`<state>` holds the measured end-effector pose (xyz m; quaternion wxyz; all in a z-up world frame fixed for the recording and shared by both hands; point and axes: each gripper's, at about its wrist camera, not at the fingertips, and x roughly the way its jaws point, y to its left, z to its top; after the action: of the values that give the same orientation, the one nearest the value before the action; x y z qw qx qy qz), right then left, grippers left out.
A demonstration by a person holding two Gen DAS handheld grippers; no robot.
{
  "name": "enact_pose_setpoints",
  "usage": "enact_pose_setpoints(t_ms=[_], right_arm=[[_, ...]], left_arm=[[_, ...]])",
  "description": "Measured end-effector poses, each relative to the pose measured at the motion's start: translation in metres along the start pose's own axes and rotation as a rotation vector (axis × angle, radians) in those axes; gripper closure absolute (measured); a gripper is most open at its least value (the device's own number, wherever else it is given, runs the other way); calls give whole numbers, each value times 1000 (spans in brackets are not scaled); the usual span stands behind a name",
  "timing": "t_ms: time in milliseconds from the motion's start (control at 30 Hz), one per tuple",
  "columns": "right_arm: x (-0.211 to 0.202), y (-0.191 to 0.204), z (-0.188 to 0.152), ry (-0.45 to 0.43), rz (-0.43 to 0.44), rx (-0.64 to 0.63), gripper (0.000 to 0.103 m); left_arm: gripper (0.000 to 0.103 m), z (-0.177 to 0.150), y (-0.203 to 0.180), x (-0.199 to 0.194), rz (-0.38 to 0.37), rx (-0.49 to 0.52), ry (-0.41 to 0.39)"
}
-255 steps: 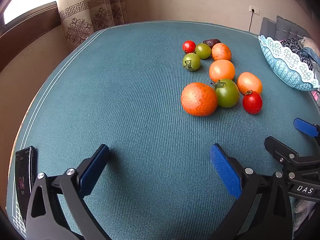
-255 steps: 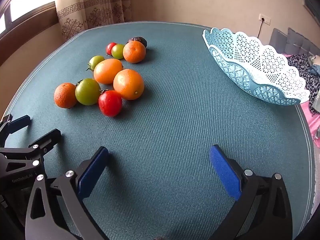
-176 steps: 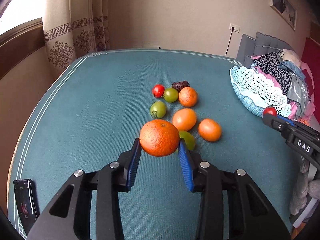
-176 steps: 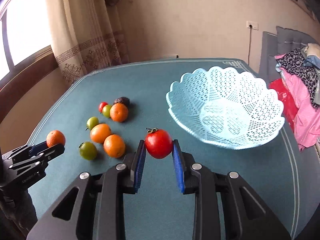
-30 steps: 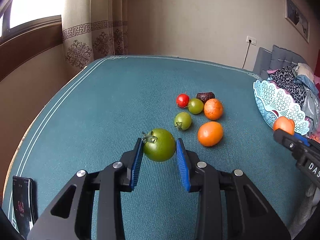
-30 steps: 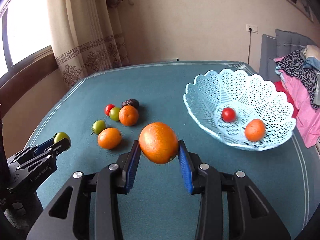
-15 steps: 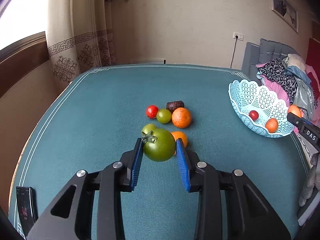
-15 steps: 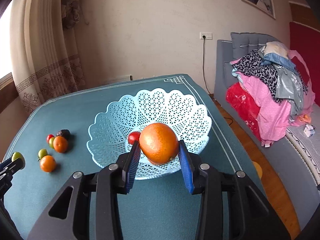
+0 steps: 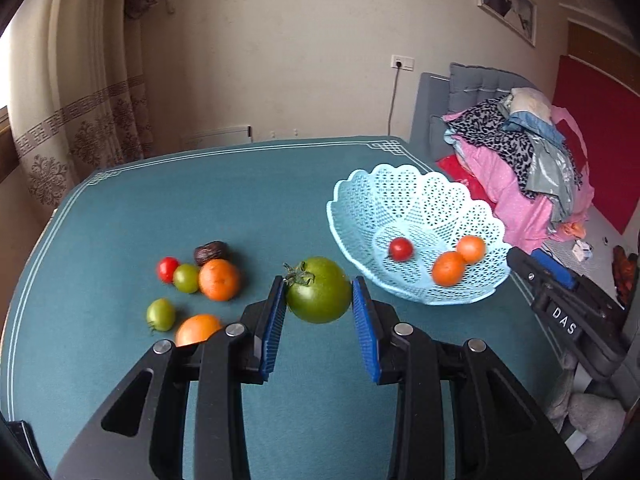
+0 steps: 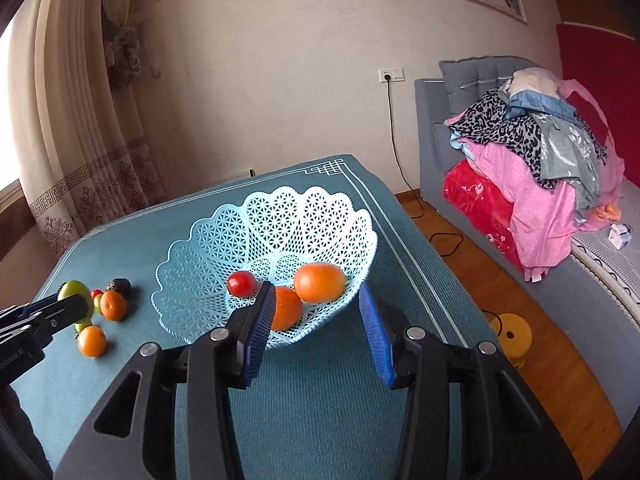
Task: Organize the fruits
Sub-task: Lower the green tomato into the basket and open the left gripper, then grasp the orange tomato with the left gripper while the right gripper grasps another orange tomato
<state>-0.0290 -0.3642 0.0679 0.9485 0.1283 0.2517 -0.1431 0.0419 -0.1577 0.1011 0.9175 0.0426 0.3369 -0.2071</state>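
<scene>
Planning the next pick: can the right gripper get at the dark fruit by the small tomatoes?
Probably not directly: the right gripper is open, but the basket and left gripper lie before the dark fruit.

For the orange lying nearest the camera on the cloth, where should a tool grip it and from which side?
Grip the orange across its widest middle, coming from above. It is round, so only the widest part seats both pads. The small green tomato lies close on its left and the left tool covers its near edge.

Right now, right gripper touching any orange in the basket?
Apart. The right wrist view shows the right gripper open and empty, with the nearest orange lying in the basket beyond its fingertips.
</scene>
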Motion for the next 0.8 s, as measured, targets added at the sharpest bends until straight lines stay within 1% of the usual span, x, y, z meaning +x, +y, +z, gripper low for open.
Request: enact_pose_setpoints(t_ms=[67, 167, 233, 333, 400, 433, 467, 533, 633, 700, 800], right_arm=[[-4, -2, -2, -9, -4, 7, 59], [-4, -6, -6, -1, -9, 4, 59], [-2, -10, -7, 16, -7, 15, 59], [1, -13, -10, 30, -8, 24, 59], [2, -11, -12, 39, -8, 18, 59], [3, -10, -13, 42, -5, 15, 59], [3, -9, -13, 44, -2, 11, 59], [2, -8, -14, 45, 2, 8, 57], [2, -3, -15, 45, 9, 4, 57], [1, 3, -15, 47, 21, -2, 57], [0, 16, -18, 52, 44, -28, 57]], left_arm=[[69, 4, -13, 11, -46, 10, 15], [69, 10, -31, 27, -102, 26, 37], [69, 13, -39, 41, -110, 25, 58], [67, 18, -45, 53, -114, 12, 67], [49, 22, -46, 57, -114, 7, 59], [31, 23, -44, 54, -105, 1, 40], [22, 23, -42, 51, -87, -3, 17], [20, 22, -37, 43, -55, 0, -10], [18, 17, -26, 37, -4, -5, -10], [18, 13, -15, 32, 4, -22, -8], [18, 5, 1, 25, 41, -40, -11]])
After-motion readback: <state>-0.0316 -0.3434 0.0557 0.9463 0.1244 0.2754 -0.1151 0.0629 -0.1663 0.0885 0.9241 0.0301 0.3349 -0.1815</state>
